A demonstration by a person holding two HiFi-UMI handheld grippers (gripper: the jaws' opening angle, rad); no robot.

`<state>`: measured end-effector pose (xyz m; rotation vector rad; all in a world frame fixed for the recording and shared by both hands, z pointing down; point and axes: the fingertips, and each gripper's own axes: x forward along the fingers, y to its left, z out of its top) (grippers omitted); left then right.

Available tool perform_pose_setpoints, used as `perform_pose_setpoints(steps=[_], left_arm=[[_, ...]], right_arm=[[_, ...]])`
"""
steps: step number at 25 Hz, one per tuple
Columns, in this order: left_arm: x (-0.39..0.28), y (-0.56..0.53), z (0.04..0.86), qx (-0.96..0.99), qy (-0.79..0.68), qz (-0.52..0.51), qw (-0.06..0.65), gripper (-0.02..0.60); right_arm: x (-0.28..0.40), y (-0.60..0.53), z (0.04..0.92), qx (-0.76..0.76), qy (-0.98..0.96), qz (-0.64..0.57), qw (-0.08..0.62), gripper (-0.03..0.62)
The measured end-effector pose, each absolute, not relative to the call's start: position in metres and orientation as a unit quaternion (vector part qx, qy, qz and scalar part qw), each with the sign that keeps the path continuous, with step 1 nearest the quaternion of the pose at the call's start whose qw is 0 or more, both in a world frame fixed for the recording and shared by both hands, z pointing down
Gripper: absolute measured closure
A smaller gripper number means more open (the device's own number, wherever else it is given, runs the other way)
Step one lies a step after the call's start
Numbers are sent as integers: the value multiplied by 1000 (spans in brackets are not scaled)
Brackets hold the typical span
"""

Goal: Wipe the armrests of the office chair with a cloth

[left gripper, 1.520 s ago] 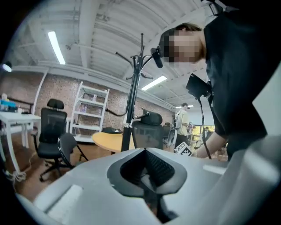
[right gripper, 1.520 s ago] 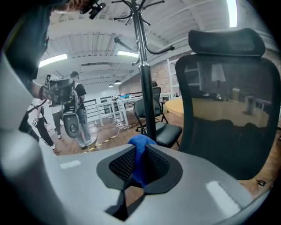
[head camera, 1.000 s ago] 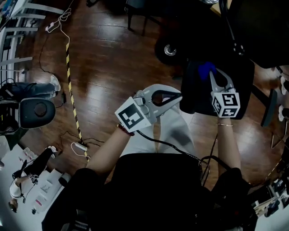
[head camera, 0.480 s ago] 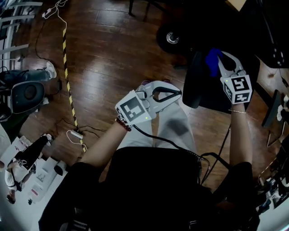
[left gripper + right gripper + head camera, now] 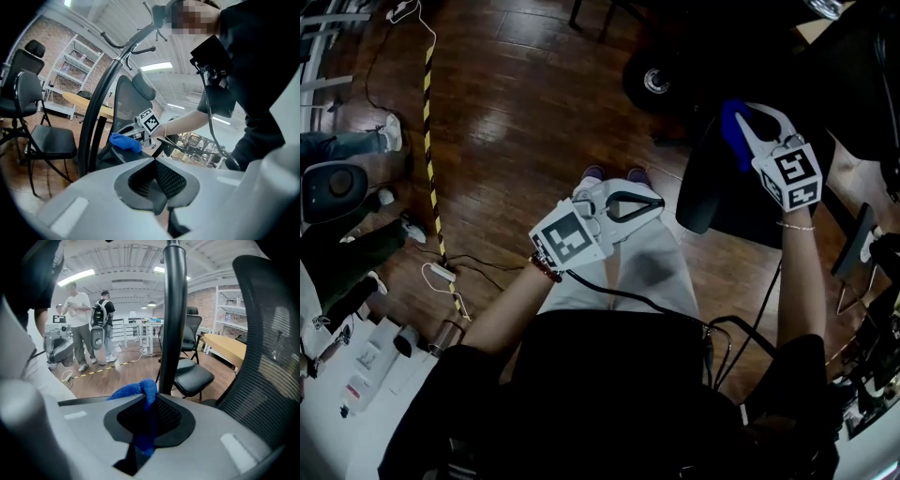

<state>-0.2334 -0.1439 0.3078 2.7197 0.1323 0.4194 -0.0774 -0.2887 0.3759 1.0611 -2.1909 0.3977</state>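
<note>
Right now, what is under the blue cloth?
A black armrest sits under the blue cloth, which the right hand-held gripper pinches. The spot directly beneath is covered.

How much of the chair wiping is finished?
Done: the blue cloth is picked up, pinched in the right gripper. In hand: it sits on the chair's dark armrest, so wiping looks just begun. Left: the rest of that armrest and the other one. The left gripper is shut, holding nothing.
</note>
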Motion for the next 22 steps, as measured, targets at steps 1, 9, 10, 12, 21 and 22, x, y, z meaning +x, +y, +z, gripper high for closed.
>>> perform_pose_setpoints(steps=[1,9,10,12,21,22], left_arm=[[-236,-145,308,969,42,145,196,575],[-256,-155,299,971,14,118,207,575],[-258,-155,299,971,12,119,206,575],[-262,-156,299,971,9,122,205,575],[-274,-165,299,969,-7,121,214,575],[-273,-166,300,969,-7,122,214,575]], right_arm=[[-82,-290,376,395,-842,149,336,560],[-161,-272,384,272,-858,53,432,560],[-169,-266,389,255,-857,44,446,560],[-176,-261,394,241,-851,32,466,560],[-191,-233,381,231,-851,20,472,560],[-195,-225,381,226,-854,21,469,560]])
